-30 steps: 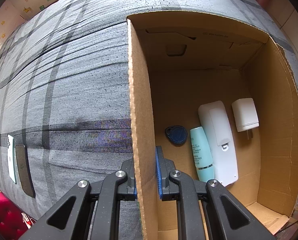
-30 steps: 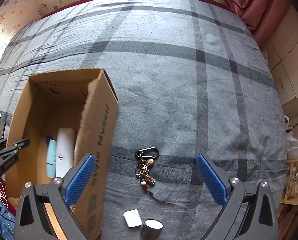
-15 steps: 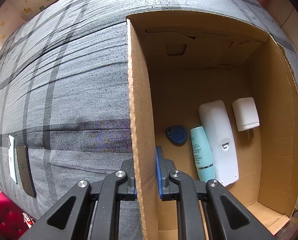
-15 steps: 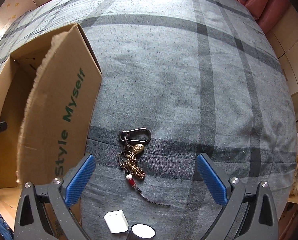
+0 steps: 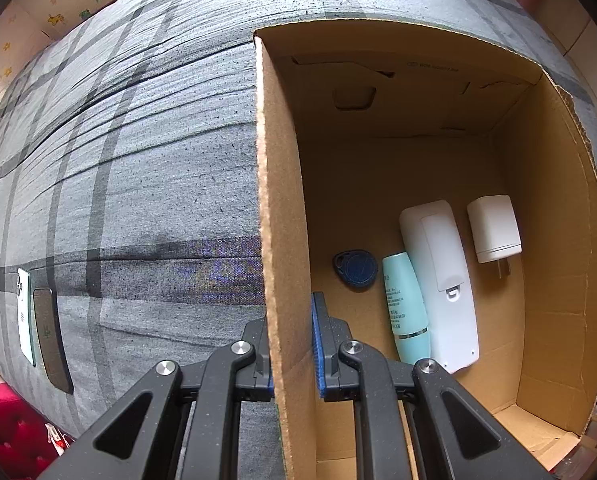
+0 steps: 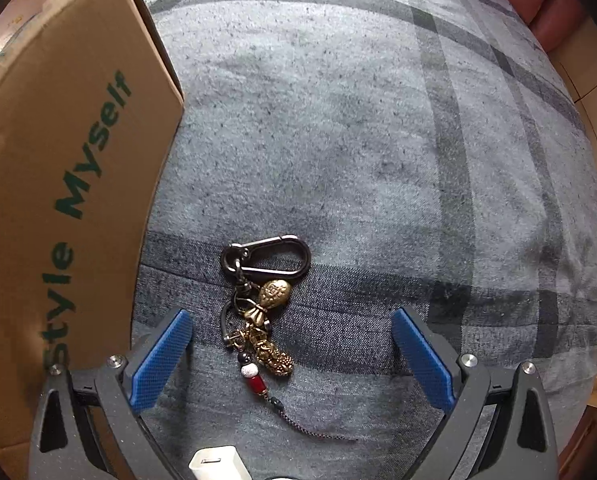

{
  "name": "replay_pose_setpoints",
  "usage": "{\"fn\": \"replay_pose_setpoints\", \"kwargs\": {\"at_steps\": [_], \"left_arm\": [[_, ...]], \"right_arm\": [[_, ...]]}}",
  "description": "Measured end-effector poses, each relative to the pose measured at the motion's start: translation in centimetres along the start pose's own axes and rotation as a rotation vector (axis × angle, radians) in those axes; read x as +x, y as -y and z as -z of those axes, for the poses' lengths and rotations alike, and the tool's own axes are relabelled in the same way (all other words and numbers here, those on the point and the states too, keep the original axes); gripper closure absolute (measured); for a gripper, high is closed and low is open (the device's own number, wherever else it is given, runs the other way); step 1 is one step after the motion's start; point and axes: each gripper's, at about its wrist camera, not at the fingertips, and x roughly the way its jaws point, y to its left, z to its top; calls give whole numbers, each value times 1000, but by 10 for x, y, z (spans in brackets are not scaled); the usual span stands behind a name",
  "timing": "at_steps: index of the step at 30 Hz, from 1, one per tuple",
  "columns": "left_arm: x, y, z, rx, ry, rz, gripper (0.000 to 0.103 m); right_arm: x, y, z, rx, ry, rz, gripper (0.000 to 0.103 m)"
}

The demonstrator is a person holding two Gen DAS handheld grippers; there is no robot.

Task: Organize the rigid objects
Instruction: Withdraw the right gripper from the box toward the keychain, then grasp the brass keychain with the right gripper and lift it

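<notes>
My left gripper point(image 5: 294, 344) is shut on the left wall of a cardboard box point(image 5: 276, 208), its blue pads clamped on either side of the wall. Inside the box lie a blue key fob point(image 5: 356, 269), a teal tube point(image 5: 404, 306), a white remote-like device point(image 5: 438, 280) and a white charger plug point(image 5: 493, 229). My right gripper point(image 6: 290, 354) stands open just above a keychain point(image 6: 264, 312) with a black carabiner and brass charms on the grey plaid bedcover. The keychain lies between the wide-apart blue pads, nearer the left one.
The box's outer wall point(image 6: 58, 184), printed "Style Myself", rises close to the right gripper's left finger. A small white block point(image 6: 216, 462) lies at the bottom edge of the right wrist view. A phone point(image 5: 24, 316) and a dark flat case point(image 5: 52, 340) lie at the bed's left edge.
The right gripper has come down toward the keychain, which now looks larger and sits between its fingers. The left gripper has kept still on the box wall.
</notes>
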Motion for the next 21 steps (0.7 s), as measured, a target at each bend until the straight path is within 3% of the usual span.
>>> {"fn": "replay_pose_setpoints", "kwargs": {"at_steps": [8,11,14,19,21], "left_arm": [[0,-1,0,0,1,-1,89],[-1,0,0,-2,1,-2,89],[-1,0,0,0,1,-1,89],[-2,1,0,2,3,-3,89],[-2,1,-1,-2,1,-1,89]], "right_arm": [[7,-1,0,0,-5,6,1],[6,0,-1,6,-2,10,6],[1,1,-3,23,1,8,21],[-8,2,-6,30,-7,-14,64],[-9,-1,-7,18,-10,-9,75]]}}
